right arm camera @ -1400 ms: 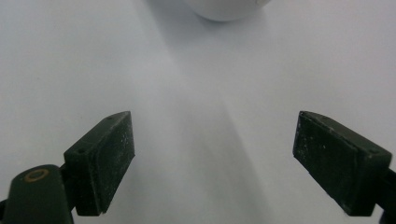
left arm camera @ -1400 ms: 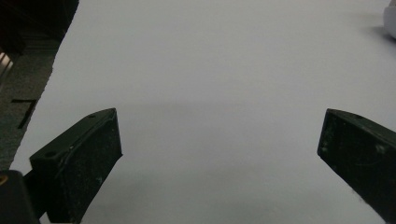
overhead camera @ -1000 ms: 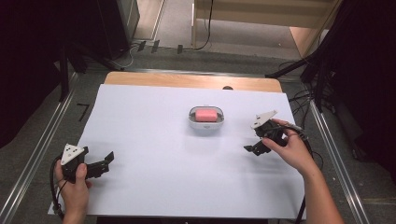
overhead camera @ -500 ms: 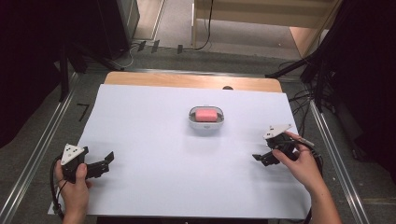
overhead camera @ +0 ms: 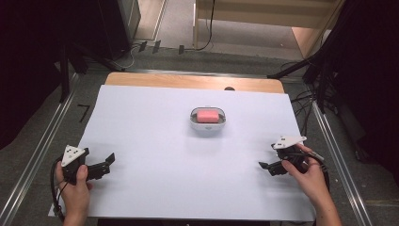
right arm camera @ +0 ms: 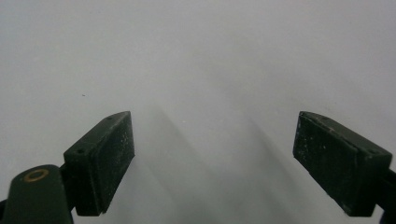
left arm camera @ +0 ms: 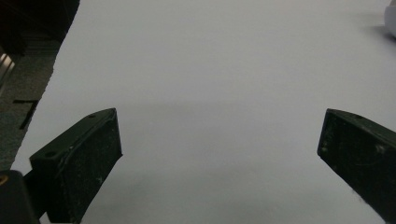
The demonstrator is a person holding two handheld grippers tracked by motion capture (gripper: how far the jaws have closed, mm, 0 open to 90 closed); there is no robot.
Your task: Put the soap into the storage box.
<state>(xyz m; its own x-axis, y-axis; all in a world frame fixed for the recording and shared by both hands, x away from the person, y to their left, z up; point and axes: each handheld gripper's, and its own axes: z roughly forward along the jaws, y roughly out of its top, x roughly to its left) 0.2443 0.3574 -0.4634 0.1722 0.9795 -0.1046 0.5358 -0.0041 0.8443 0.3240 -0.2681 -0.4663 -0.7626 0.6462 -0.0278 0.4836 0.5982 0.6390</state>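
A pink bar of soap lies in a small white dish at the middle of the table, toward its far side. My left gripper rests at the near left of the white sheet, open, with nothing between its jaws. My right gripper sits low at the near right, also open and empty. Both stand well apart from the dish. A corner of the dish shows at the top right of the left gripper view.
The white sheet covers a wooden table whose bare far edge shows. Metal rails run along both sides. Cables lie on the floor at the right, and dark stands rise at the back left.
My right gripper has drawn back from beside the dish toward the near right edge and come down to the sheet. The left gripper has stayed in place.
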